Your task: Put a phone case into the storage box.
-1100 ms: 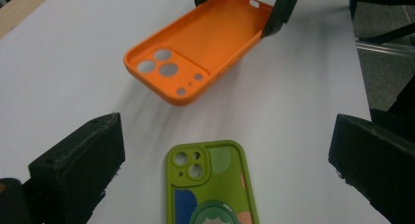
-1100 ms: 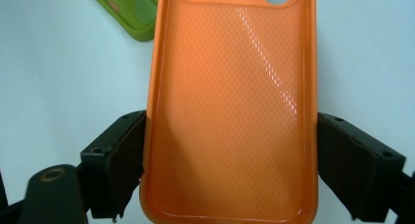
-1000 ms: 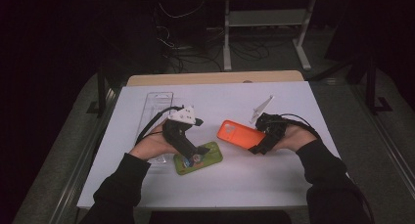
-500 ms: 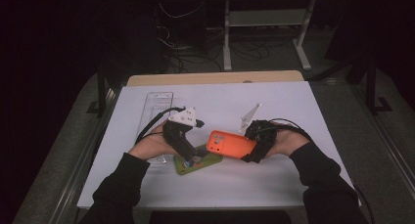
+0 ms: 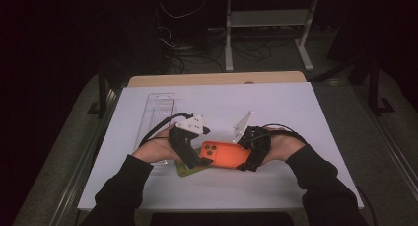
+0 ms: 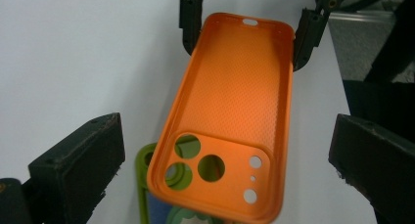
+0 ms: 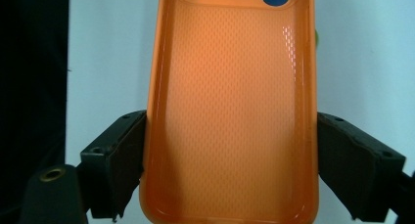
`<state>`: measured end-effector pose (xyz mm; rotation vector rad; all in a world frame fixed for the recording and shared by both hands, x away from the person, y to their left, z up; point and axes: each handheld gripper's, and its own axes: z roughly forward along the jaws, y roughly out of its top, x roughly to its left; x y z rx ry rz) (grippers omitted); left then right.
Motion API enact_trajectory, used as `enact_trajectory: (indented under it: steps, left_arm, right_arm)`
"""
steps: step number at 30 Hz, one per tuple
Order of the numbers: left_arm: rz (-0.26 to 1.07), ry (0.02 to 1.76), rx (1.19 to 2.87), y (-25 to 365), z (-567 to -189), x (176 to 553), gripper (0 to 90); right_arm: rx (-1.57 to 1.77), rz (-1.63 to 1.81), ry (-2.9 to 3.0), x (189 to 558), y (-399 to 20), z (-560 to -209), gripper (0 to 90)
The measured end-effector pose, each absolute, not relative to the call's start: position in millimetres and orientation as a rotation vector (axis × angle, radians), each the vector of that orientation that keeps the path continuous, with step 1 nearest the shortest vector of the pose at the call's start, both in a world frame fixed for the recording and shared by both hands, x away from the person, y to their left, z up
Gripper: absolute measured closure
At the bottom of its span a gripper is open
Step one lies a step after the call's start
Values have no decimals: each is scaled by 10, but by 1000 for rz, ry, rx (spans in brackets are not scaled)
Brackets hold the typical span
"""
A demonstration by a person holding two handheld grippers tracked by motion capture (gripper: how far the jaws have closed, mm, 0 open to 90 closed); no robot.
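Moved since earlier: orange phone case (image 5: 224,154) carried leftward across the table by the right gripper (image 5: 252,149), now reaching over the green phone case (image 5: 190,168); left gripper (image 5: 190,154) hardly shifted.
Clear tray (image 5: 158,110): lying at far left on the white table (image 5: 296,112), well apart from the work.
Left gripper: jaws spread wide, nothing held; camera end of the orange case hanging between them without touching either pad.
Green phone case: flat on the table under the left gripper, partly covered by the orange case.
Orange phone case (image 6: 230,111): raised off the table, open side toward the gripper cameras, camera holes over the green case.
Right gripper (image 7: 230,170): jaws set wide but clamped on the long edges of the orange case near its bottom end.
Risk: grip only at one end, on soft flexible walls; likely to bow or pivot out if pushed down.
Risk: collision with the open left jaws or nudging the green case askew, caused by further leftward travel.
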<state>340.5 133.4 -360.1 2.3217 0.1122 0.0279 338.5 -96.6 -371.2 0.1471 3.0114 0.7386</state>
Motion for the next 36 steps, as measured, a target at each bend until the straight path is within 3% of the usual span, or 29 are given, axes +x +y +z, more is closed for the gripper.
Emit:
enact_trajectory:
  steps: [22, 36]
  left_arm:
    - [26, -20, 2497, 1149, -3831, 3295, 0]
    - [-13, -25, 2507, 1170, -3846, 3312, 113]
  right_arm:
    - [37, 807, 3029, 3299, -905, -3643, 154]
    - [24, 821, 3024, 3295, -904, -3632, 154]
